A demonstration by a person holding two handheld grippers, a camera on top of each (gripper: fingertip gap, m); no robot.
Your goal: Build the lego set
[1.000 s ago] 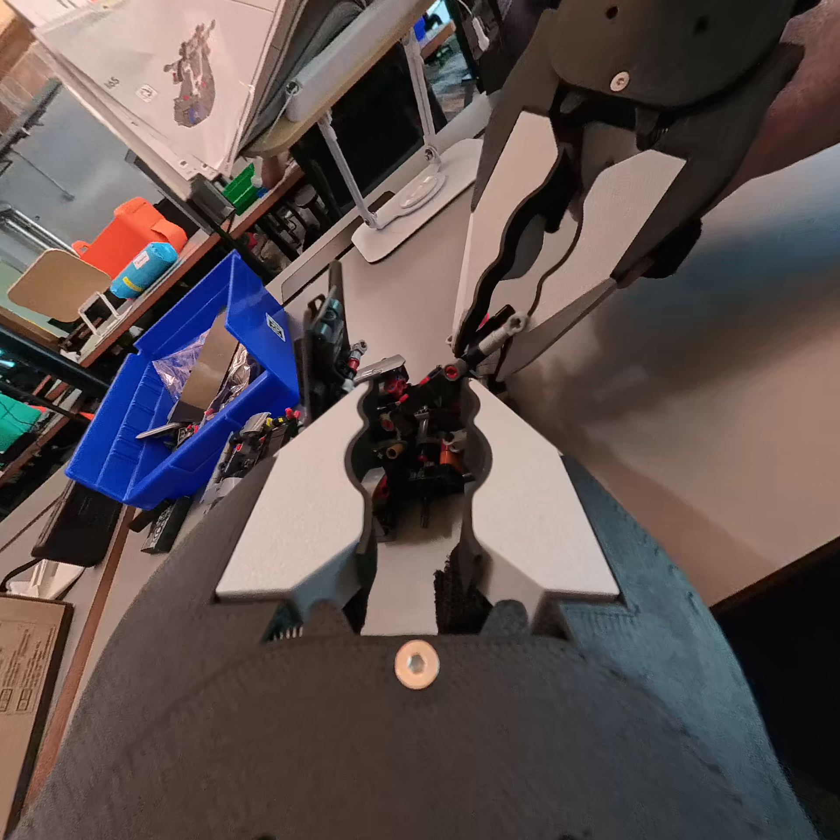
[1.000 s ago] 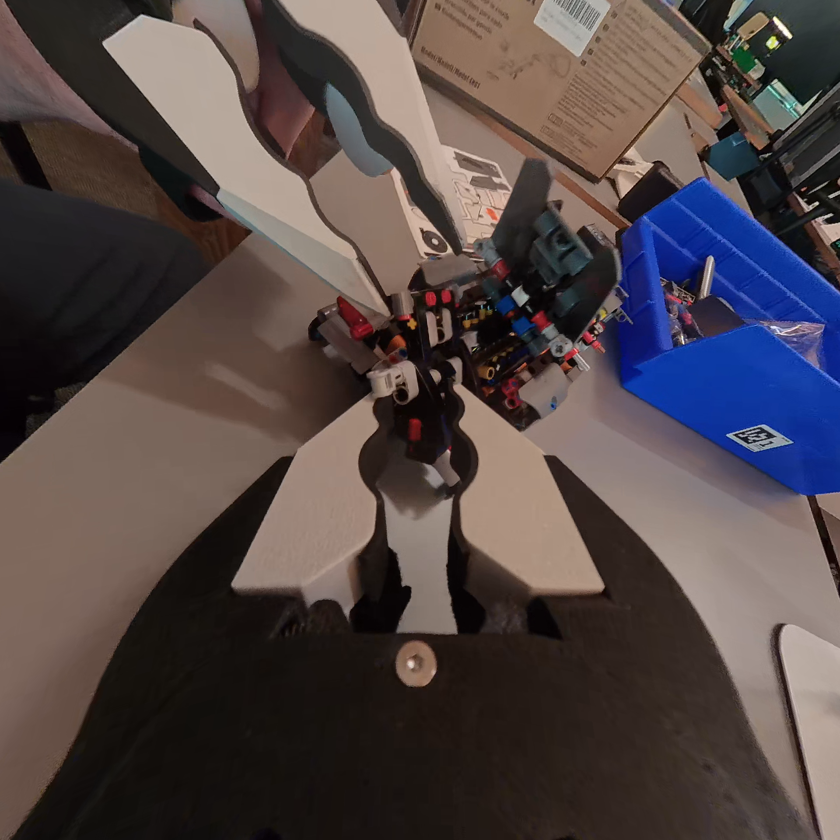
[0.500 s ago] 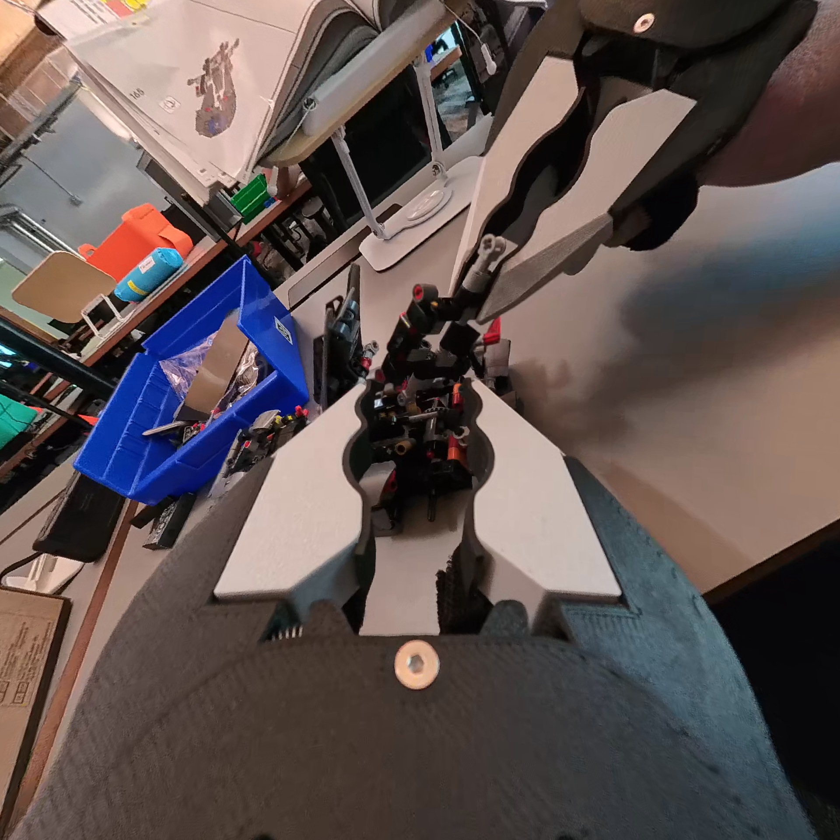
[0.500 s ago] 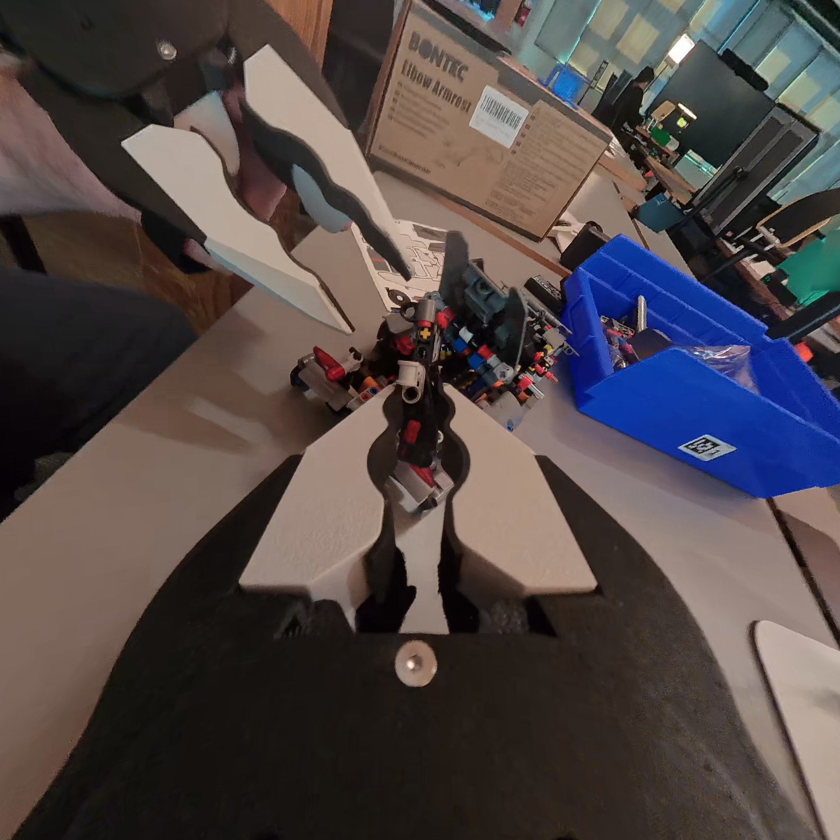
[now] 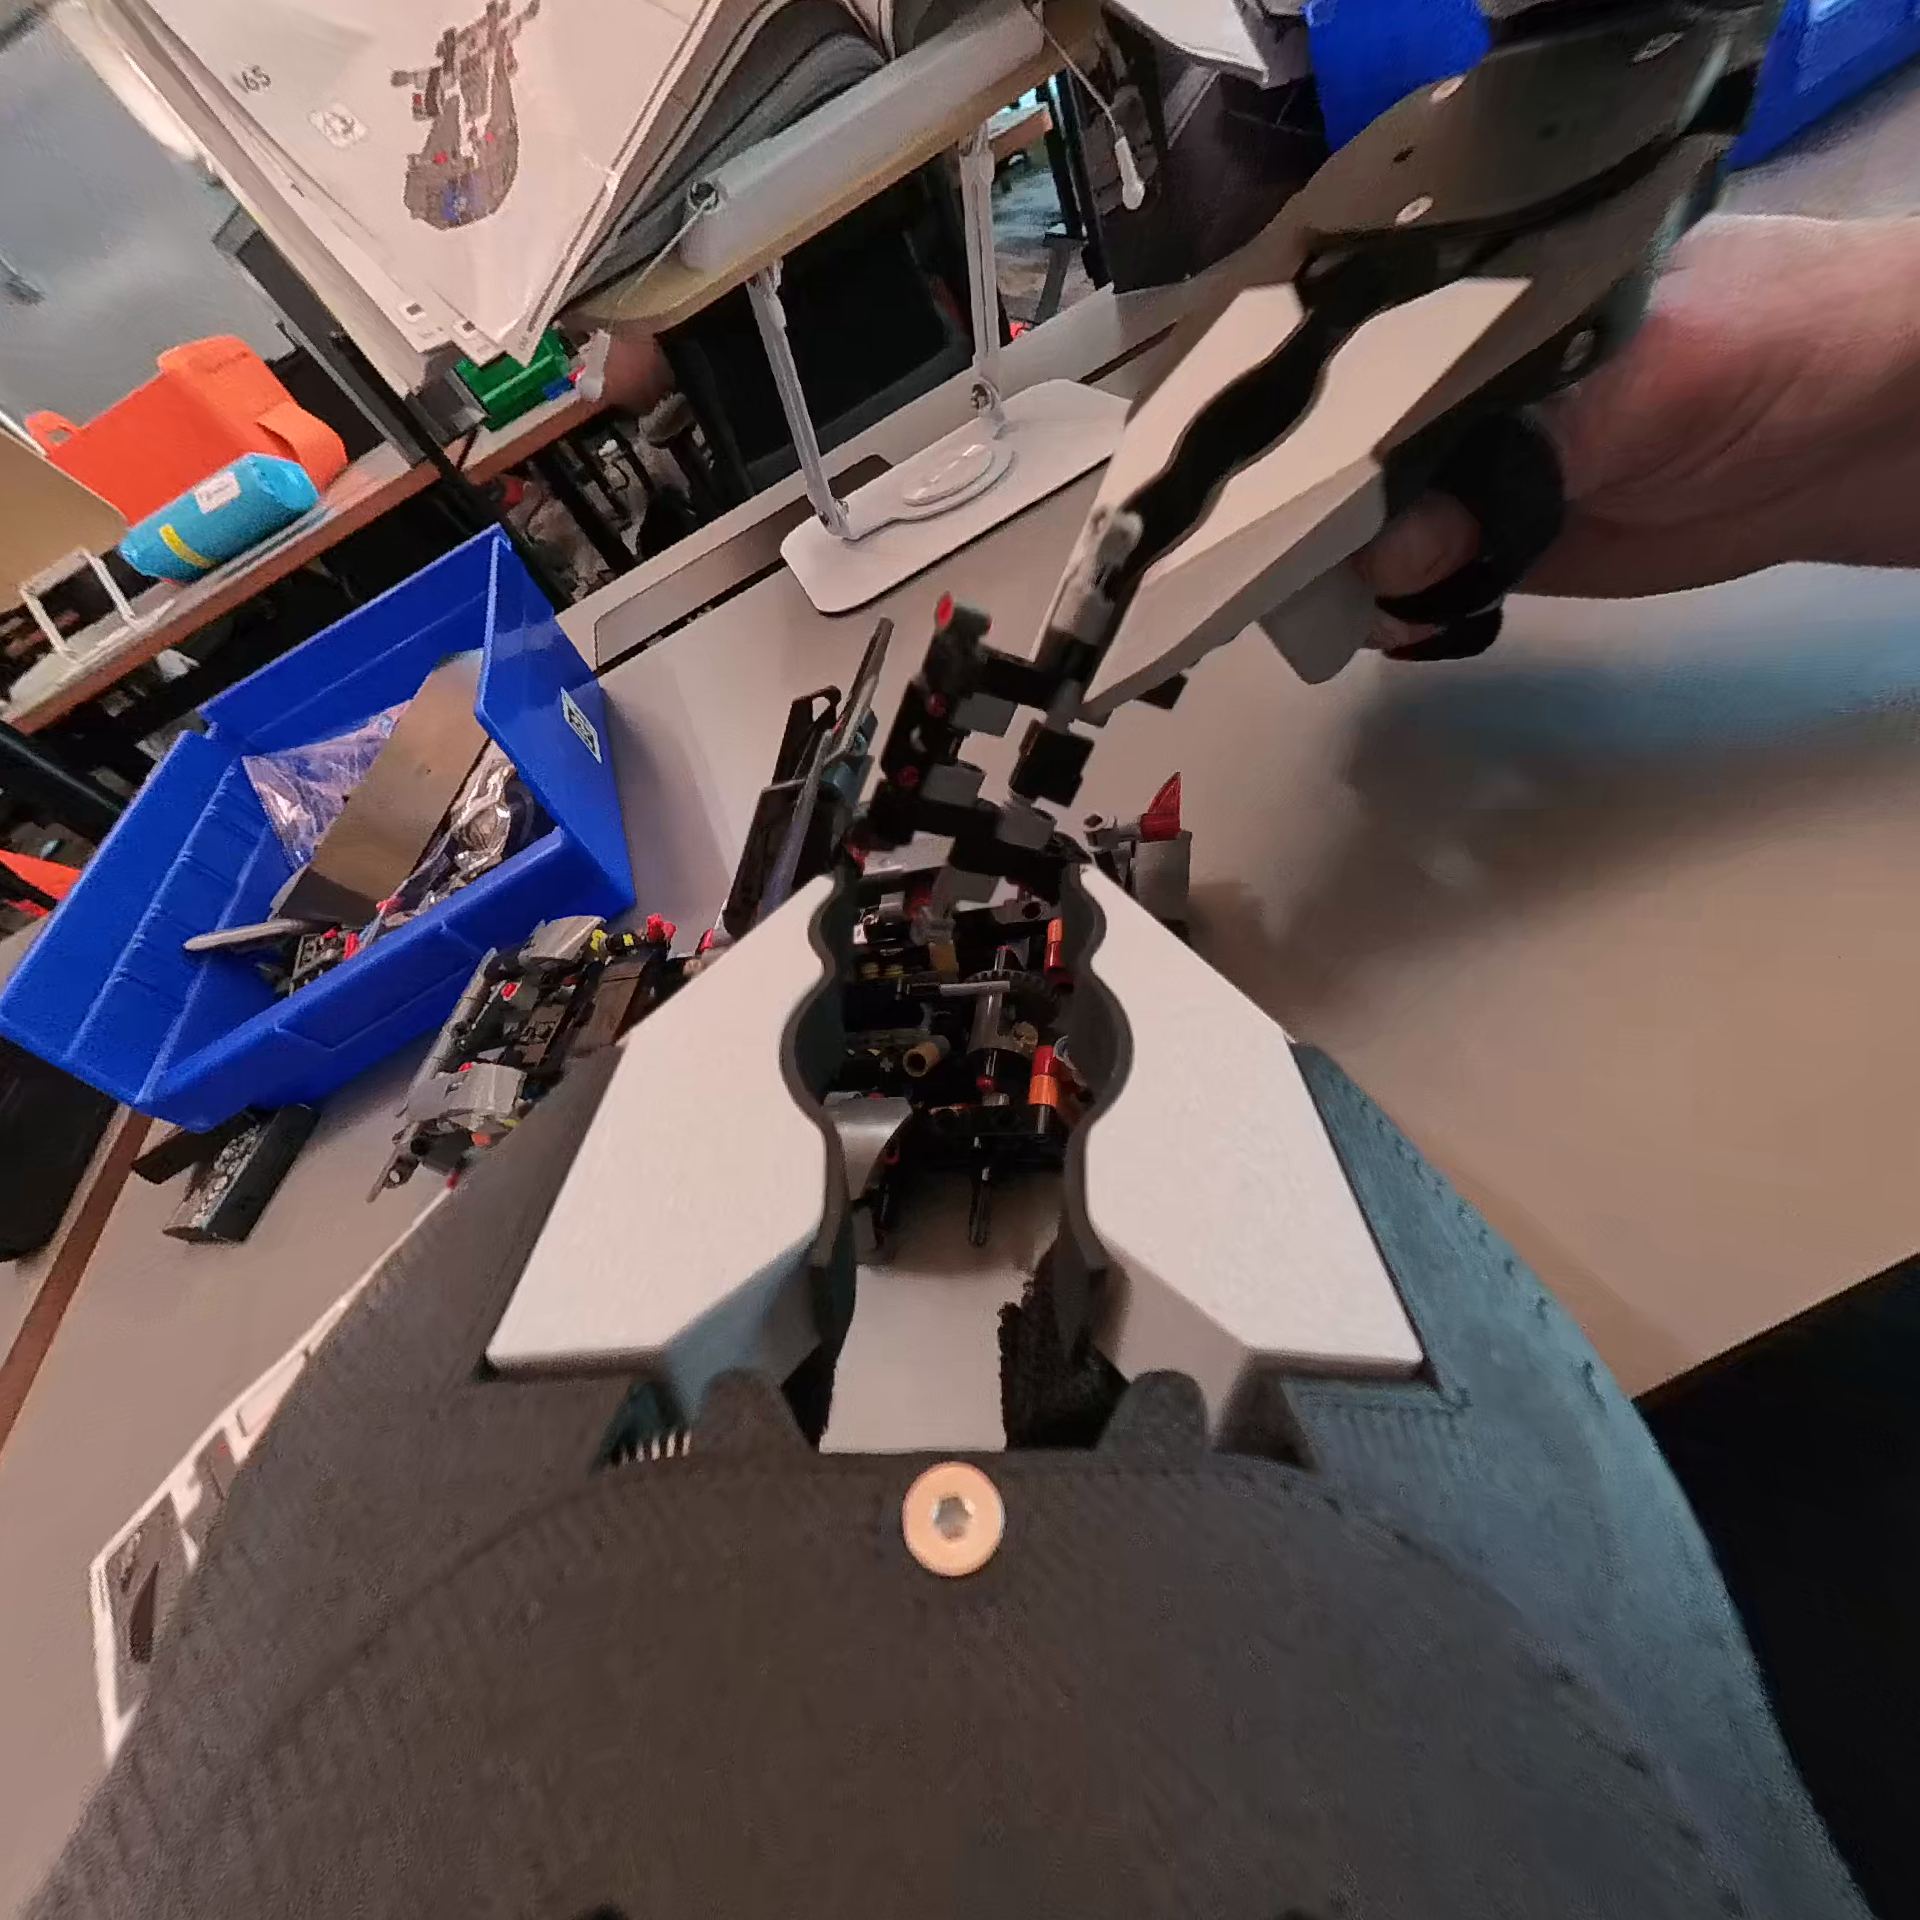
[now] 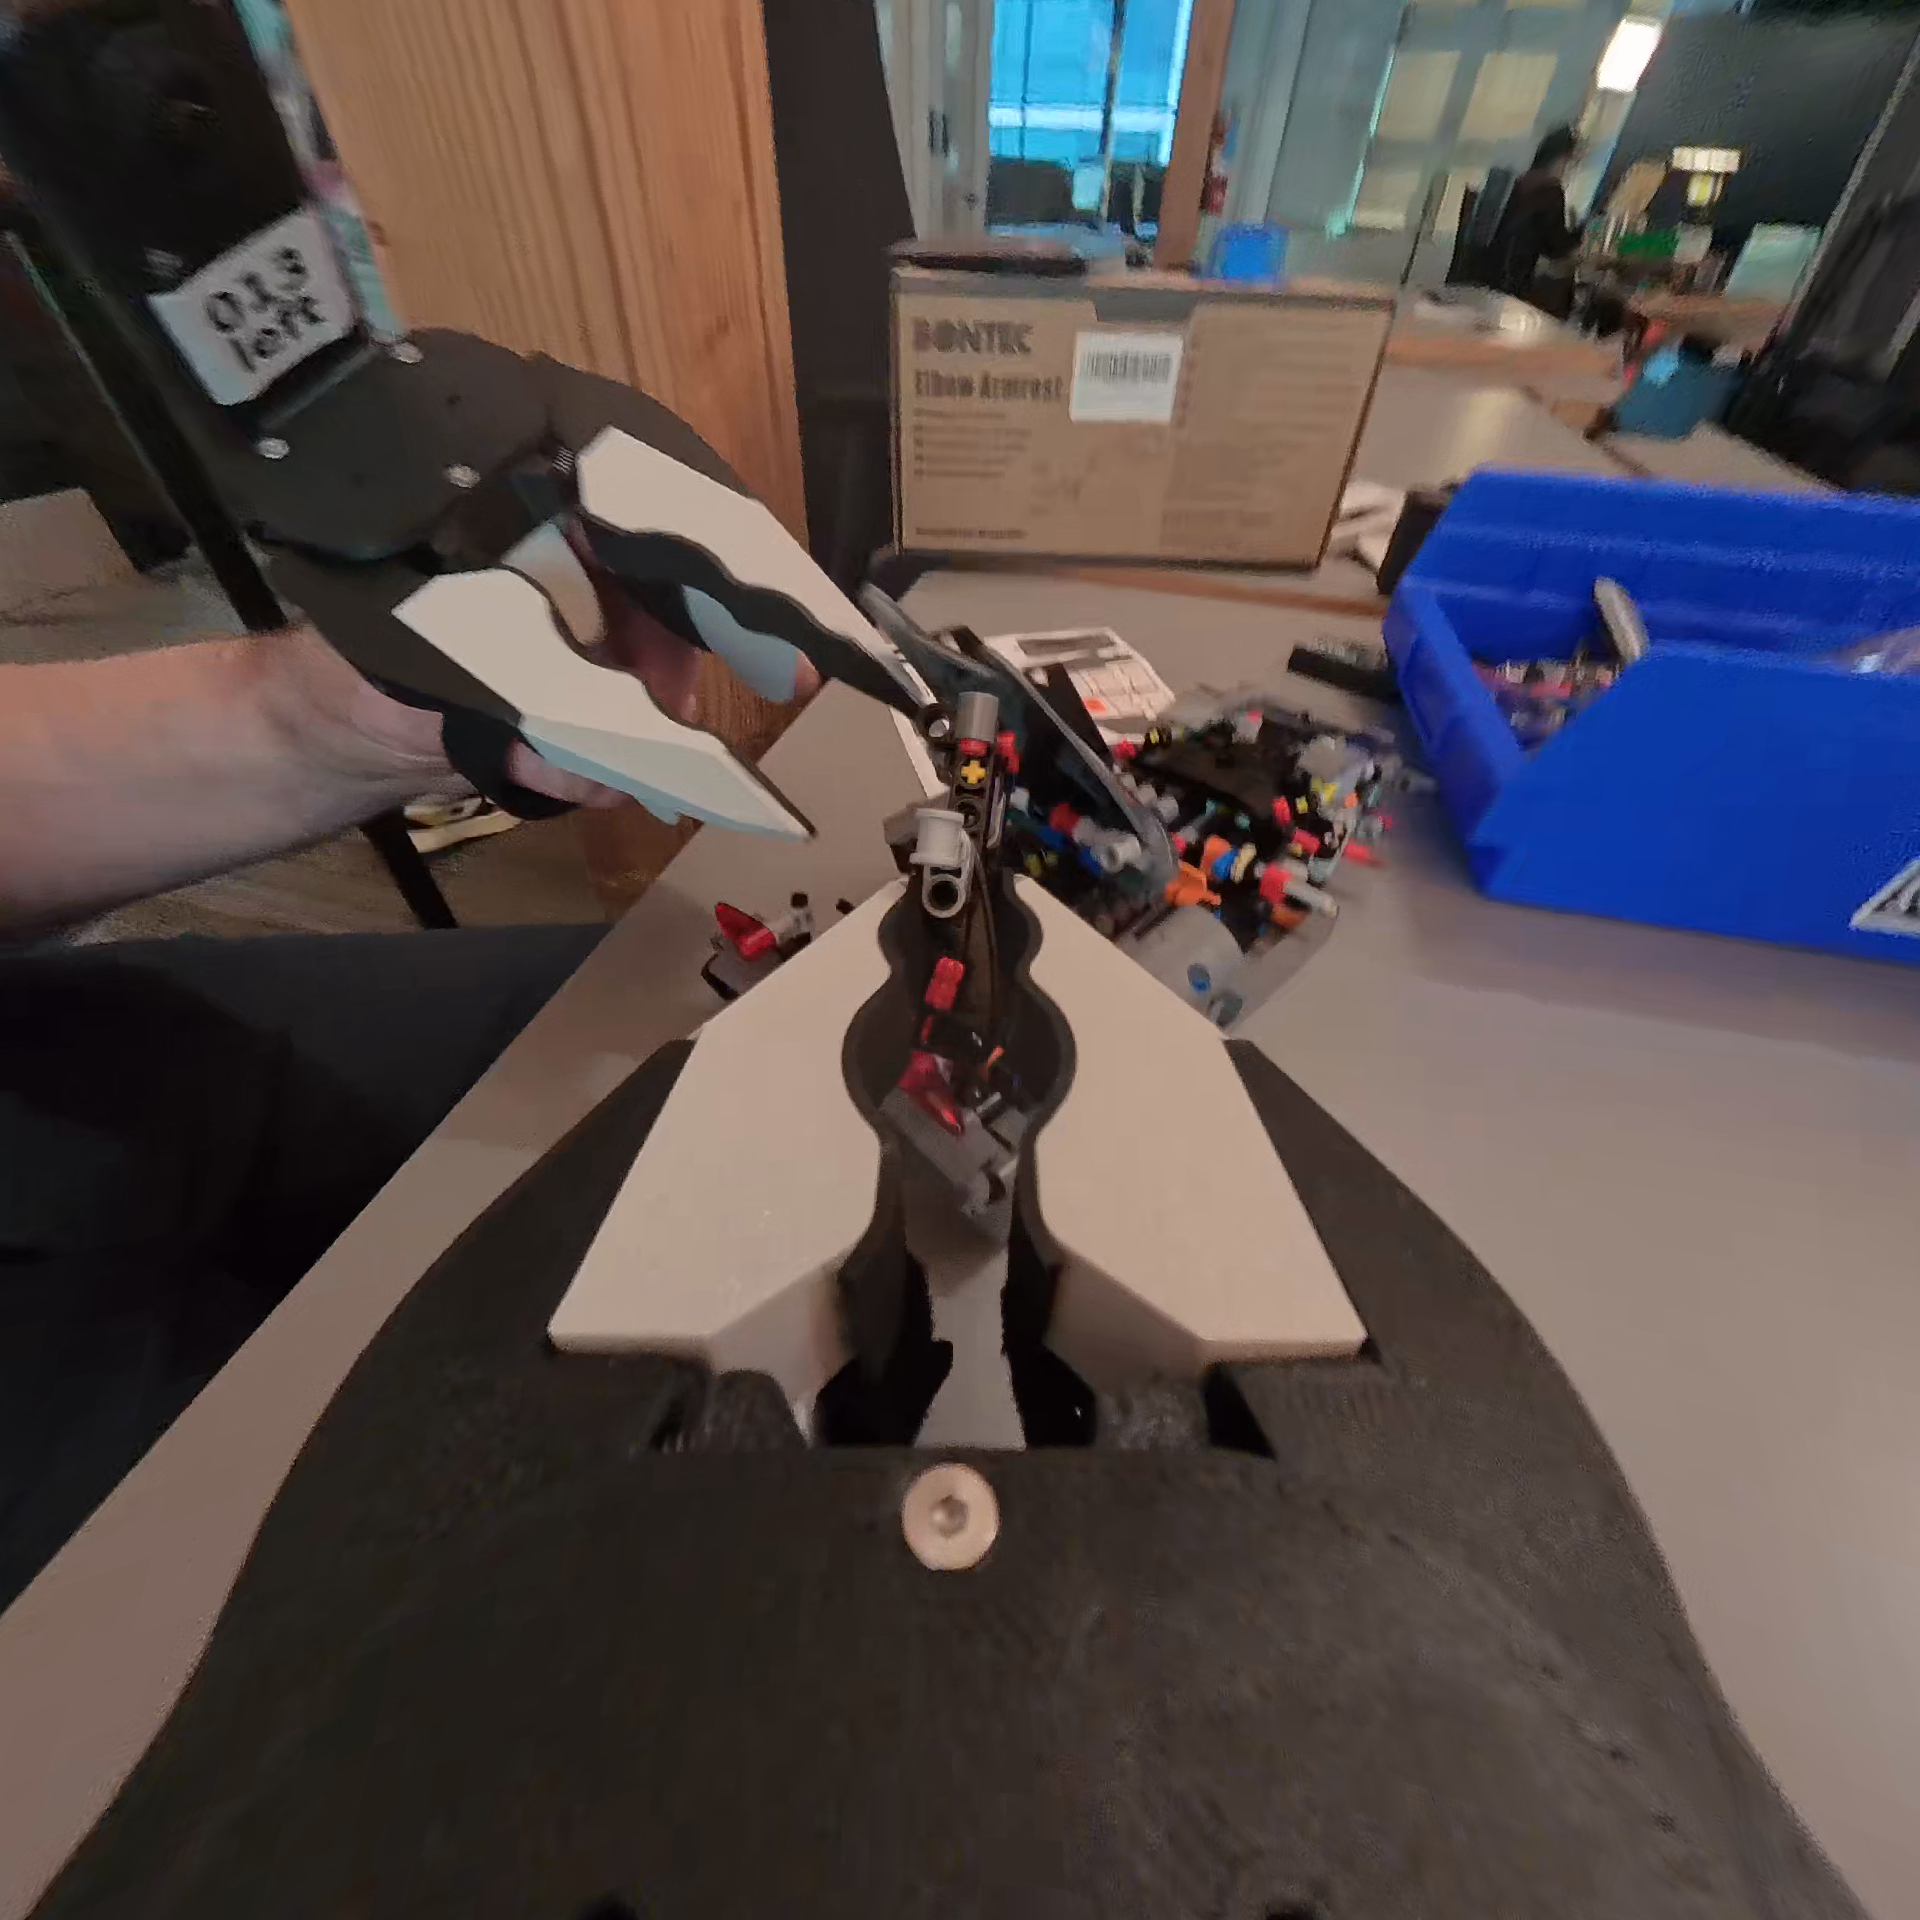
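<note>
My right gripper is shut on a long black lego sub-assembly with red pins and a grey connector. It holds this tilted above the table. In the left wrist view the right gripper hangs at the upper right with the sub-assembly dangling over the main lego model. My left gripper is open and empty, and the model shows through its gap. In the right wrist view the left gripper hovers left of the model, with its upper fingertip close to the sub-assembly's top.
A blue bin of parts and bags stands beside the model and also shows in the right wrist view. A small grey piece with a red cone lies near the table edge. A cardboard box stands behind. An instruction booklet rests on a stand.
My right gripper has risen and pulled back with the black sub-assembly, lifting it off the model. My left gripper has lifted away from the model and stays open.
</note>
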